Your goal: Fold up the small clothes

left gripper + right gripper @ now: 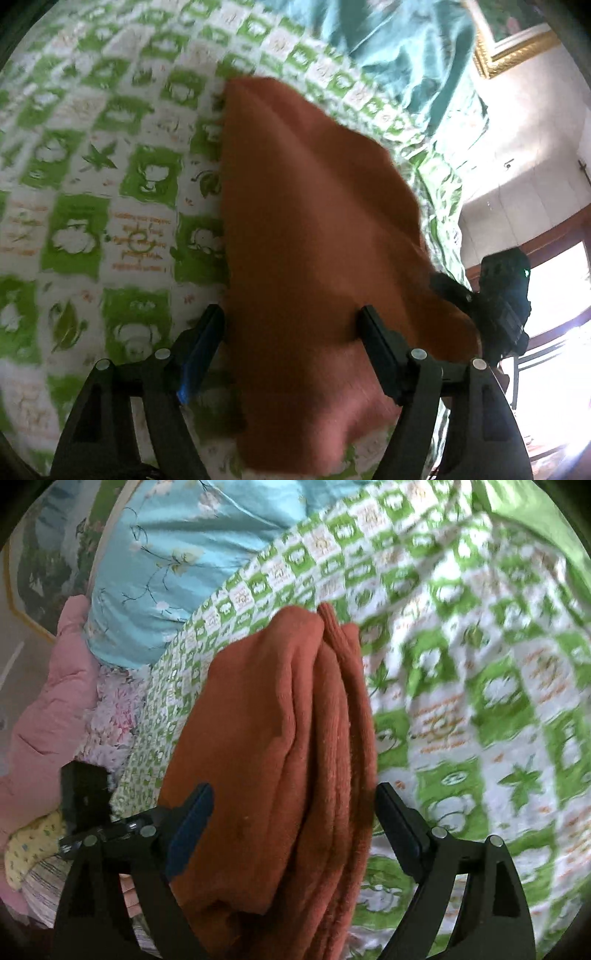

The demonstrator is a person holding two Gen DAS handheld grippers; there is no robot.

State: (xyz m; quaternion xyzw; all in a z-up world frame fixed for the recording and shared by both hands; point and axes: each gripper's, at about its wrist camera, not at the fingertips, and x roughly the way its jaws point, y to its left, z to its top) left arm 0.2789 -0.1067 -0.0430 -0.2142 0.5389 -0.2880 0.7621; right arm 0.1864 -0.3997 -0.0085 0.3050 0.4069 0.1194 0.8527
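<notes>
Right wrist view is showing the rust-orange garment [280, 760] already stacked in several layers between the right gripper [293, 808] fingers, spread wide; left gripper [291, 325] likewise released, so little folding seems left.

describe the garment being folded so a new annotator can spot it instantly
Find the bed's green-and-white checked sheet. The rust-orange garment lies on it, between the open fingers of the right hand-held gripper. It is the only plain, unpatterned cloth, bunched into lengthwise folds; the blue bedding beyond is floral.

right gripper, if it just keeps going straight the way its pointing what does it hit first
Most likely the orange cloth: its folded layers already lie between the open fingers of the right gripper. The green checked sheet lies beyond, though depth is unclear.
</notes>
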